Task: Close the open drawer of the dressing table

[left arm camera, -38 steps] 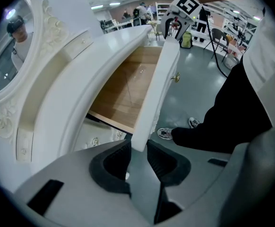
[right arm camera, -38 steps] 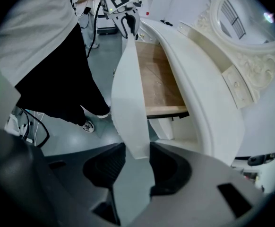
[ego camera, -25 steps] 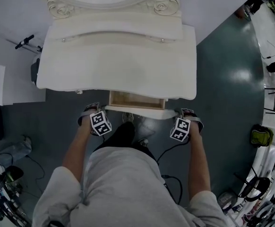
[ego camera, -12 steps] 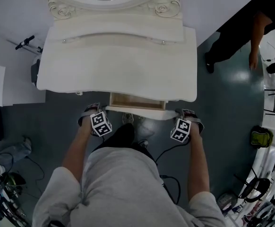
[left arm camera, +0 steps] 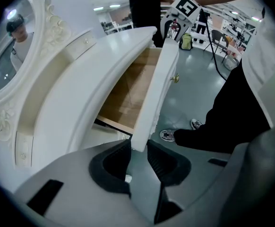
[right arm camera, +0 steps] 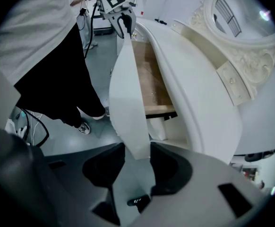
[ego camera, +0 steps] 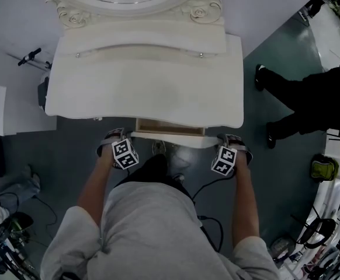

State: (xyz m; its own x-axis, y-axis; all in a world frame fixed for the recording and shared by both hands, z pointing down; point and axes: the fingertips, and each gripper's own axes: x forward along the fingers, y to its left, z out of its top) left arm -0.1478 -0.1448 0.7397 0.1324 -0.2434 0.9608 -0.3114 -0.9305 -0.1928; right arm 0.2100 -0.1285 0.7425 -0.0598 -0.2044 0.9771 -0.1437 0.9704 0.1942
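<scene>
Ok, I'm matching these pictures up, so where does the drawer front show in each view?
Head view: drawer front, centre, just under the tabletop edge.
Left gripper view: drawer front slants up-right from bottom centre.
Right gripper view: drawer front rises from bottom centre.
Shared landmark: the wooden drawer inside, beside it.

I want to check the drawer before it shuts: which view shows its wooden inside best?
The left gripper view: the drawer's wooden inside lies open along its length. The right gripper view shows a shorter stretch; the head view only a thin strip.
</scene>
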